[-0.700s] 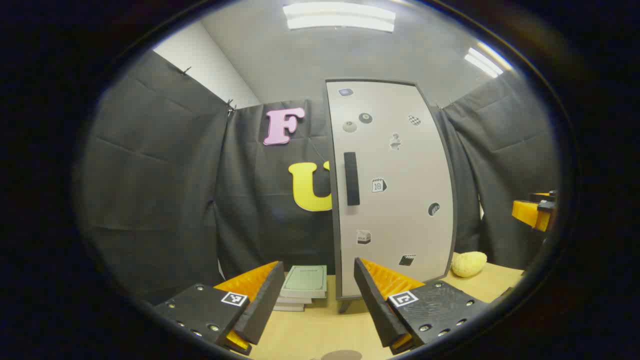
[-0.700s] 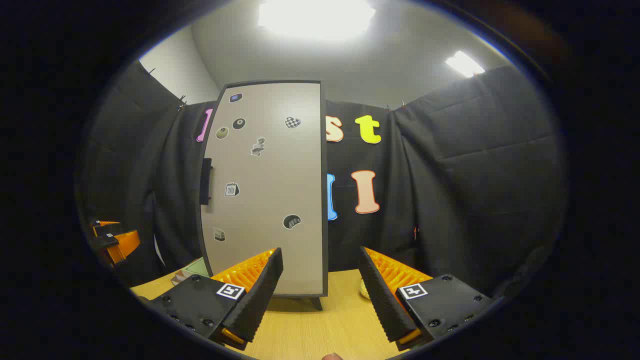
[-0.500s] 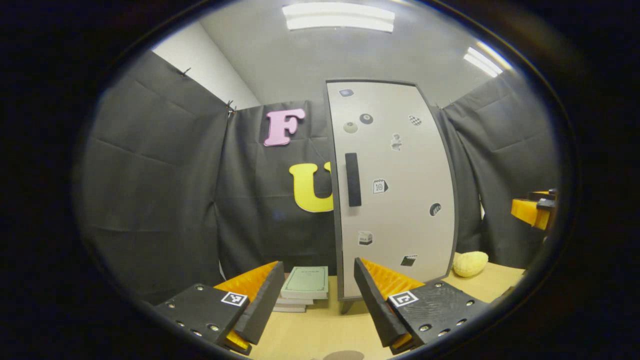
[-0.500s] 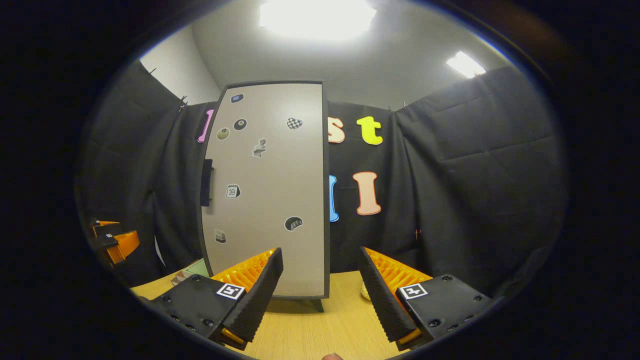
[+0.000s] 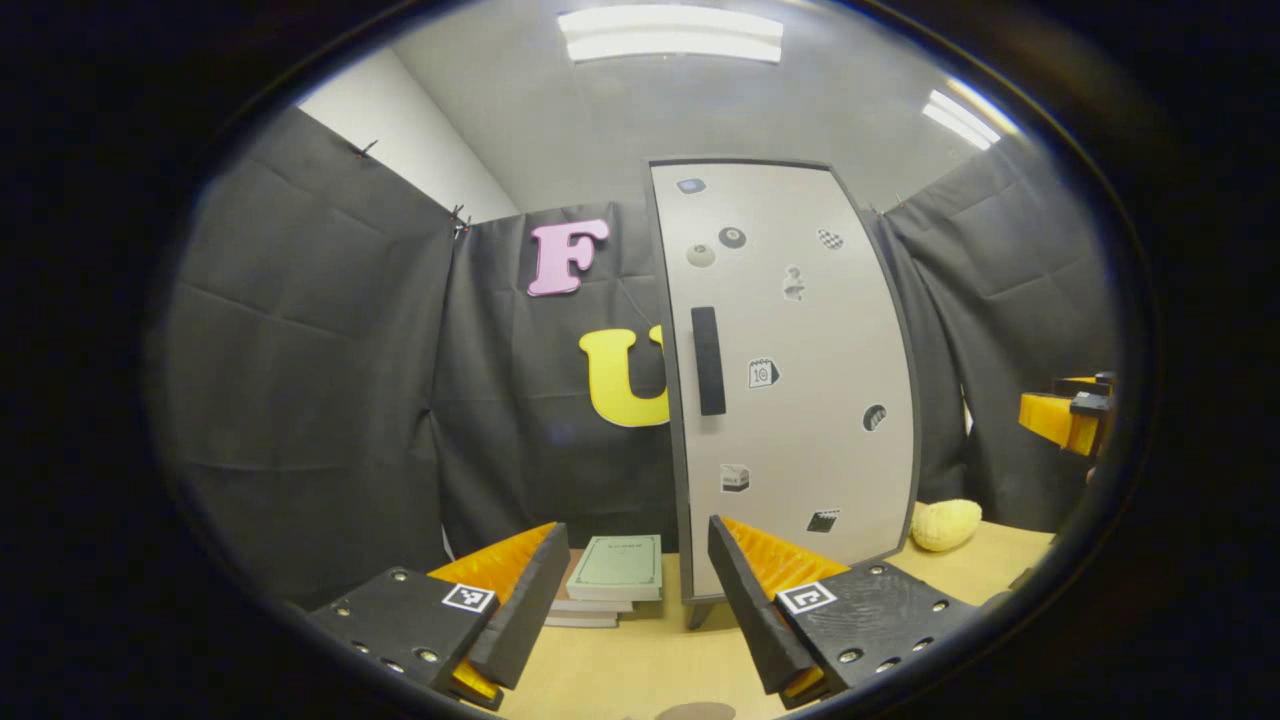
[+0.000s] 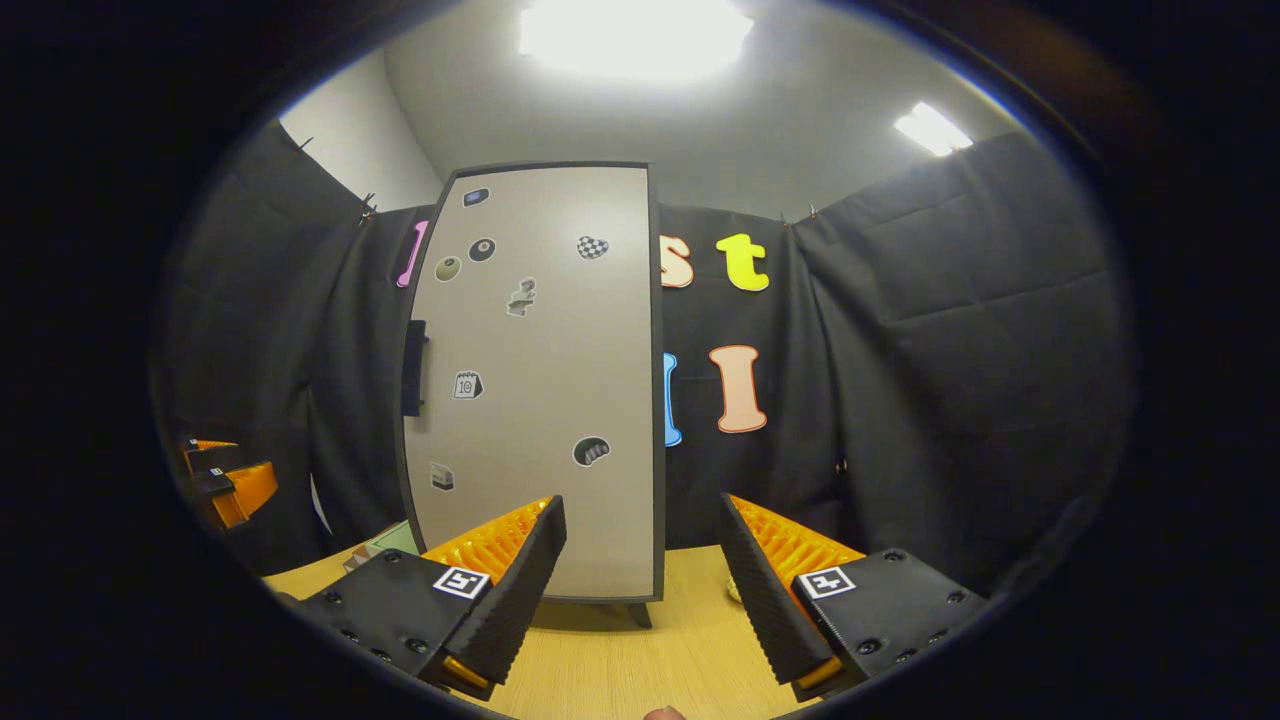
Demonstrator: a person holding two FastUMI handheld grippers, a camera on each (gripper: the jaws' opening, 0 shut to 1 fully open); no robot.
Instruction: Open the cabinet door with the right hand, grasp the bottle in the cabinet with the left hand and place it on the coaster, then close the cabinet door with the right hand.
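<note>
Jaws of left gripper and right gripper spread wide, holding nothing.
Cabinet door shut, beyond both jaws; handle above left jaws; books between them.

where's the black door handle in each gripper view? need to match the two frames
Left gripper view: the black vertical bar handle sits just right of centre, near the left edge of the grey cabinet door.
Right gripper view: the same handle is left of centre, edge-on at the door's left edge.
Shared landmark: the calendar sticker just right of the handle.
</note>
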